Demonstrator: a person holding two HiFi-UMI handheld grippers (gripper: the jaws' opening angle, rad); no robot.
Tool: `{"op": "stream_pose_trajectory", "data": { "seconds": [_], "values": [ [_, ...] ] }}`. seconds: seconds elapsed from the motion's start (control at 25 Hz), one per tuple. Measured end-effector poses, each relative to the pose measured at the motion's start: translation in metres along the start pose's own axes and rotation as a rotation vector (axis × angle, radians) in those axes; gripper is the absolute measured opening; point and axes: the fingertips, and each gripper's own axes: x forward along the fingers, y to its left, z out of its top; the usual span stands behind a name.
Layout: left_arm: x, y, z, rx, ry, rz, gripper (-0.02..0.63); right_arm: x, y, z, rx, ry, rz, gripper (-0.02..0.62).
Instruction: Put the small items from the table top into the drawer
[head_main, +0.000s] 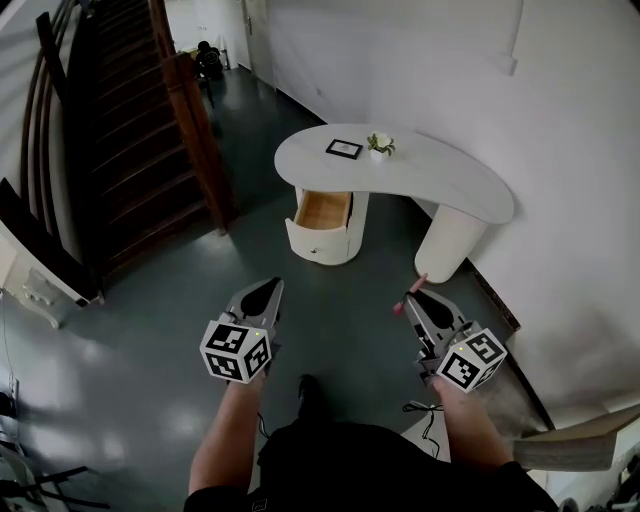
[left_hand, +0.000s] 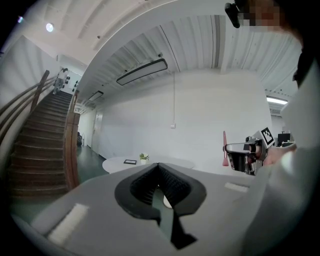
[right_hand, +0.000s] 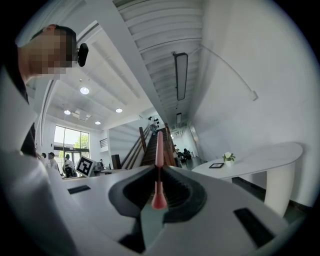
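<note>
So the white table (head_main: 450, 185) sits in the upper middle of the frame, well apart from the person, with its drawer (head_main: 323, 211) open below its left end. The left gripper (head_main: 272, 285) at lower left is clenched on nothing. The 2 things on the tabletop, a dark picture frame (head_main: 344, 149) and a little potted plant (head_main: 380, 145), sit just beside each other, while the right gripper (head_main: 412, 297) at lower right pinches a thin pink stick (right_hand: 159, 165). Looks like the carry step to me: next move calls for closing in on the table and getting the stick over the open drawer before letting go.
</note>
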Motion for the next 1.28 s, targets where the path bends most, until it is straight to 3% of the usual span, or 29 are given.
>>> {"op": "stream_pose_trajectory", "data": {
  "seconds": [0.64,0.92,1.28],
  "values": [
    [0.085,0.126,-0.022,-0.082,0.059,-0.039,0.011,0.171,-0.044,-0.042,0.061,0.120,0.003,0.054],
    [0.093,0.180,-0.018,-0.103,0.043,-0.046,0.011,0.228,-0.035,-0.037,0.041,0.133,-0.004,0.054],
    [0.092,0.219,-0.009,-0.111,0.011,-0.012,0.011,0.273,-0.037,-0.034,0.034,0.153,0.010,0.054]
  ]
}}
